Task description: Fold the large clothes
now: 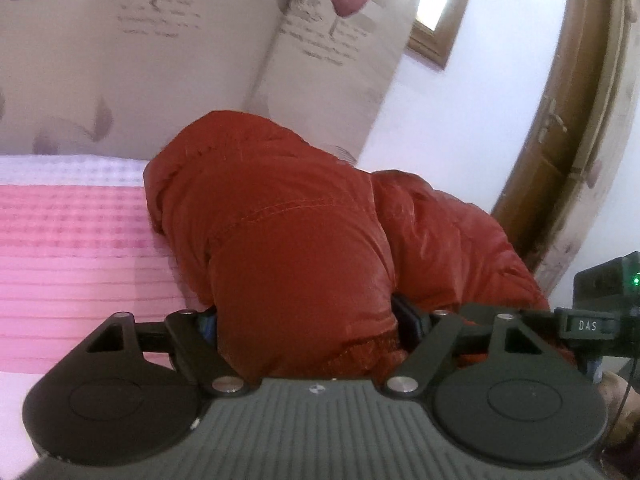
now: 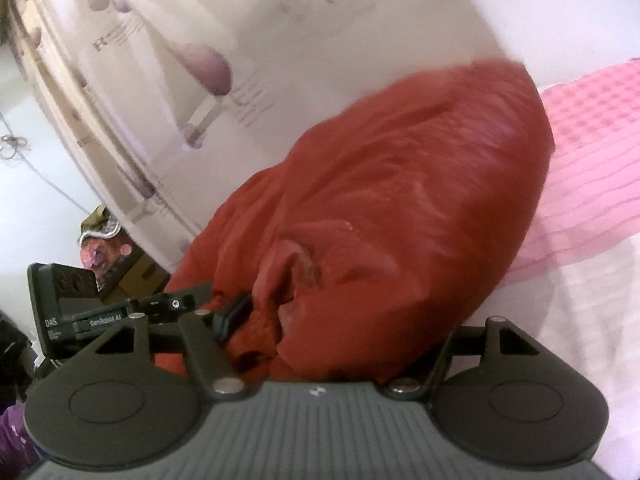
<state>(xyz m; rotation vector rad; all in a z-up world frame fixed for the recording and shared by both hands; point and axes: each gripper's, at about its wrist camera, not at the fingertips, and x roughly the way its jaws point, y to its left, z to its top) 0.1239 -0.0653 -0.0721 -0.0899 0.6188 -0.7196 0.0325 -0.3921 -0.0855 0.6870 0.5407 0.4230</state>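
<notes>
L gripper: jaws spread fairly wide, w/ a thick bunch of the red puffy jacket stuffed between them. Both fingers press into the fabric from either side, so it's pinching the jacket; the fingertips themselves are buried in the cloth. A stitched seam runs across the jacket just ahead of the jaws. The jacket bulges up and away in front of the L gripper, w/ a second lump of it off to the right-front.

R gripper: also spread wide, jacket packed into the gap. Left finger shows against the fabric; the right one is hidden under the cloth. It's clamped on a crumpled fold, w/ a rough pucker of material right ahead of the jaws. Picture is blurred, esp. the far end of the jacket.

The 2 grippers sit close: the R one shows at the right edge of the L view, the L one at the left edge of the R view.

Under and beside the jacket is a pink checked blanket, left of the L gripper and right of the R one. Beyond the jacket is a beige wardrobe w/ flower print; a wooden door stands far right-front of the L gripper.
</notes>
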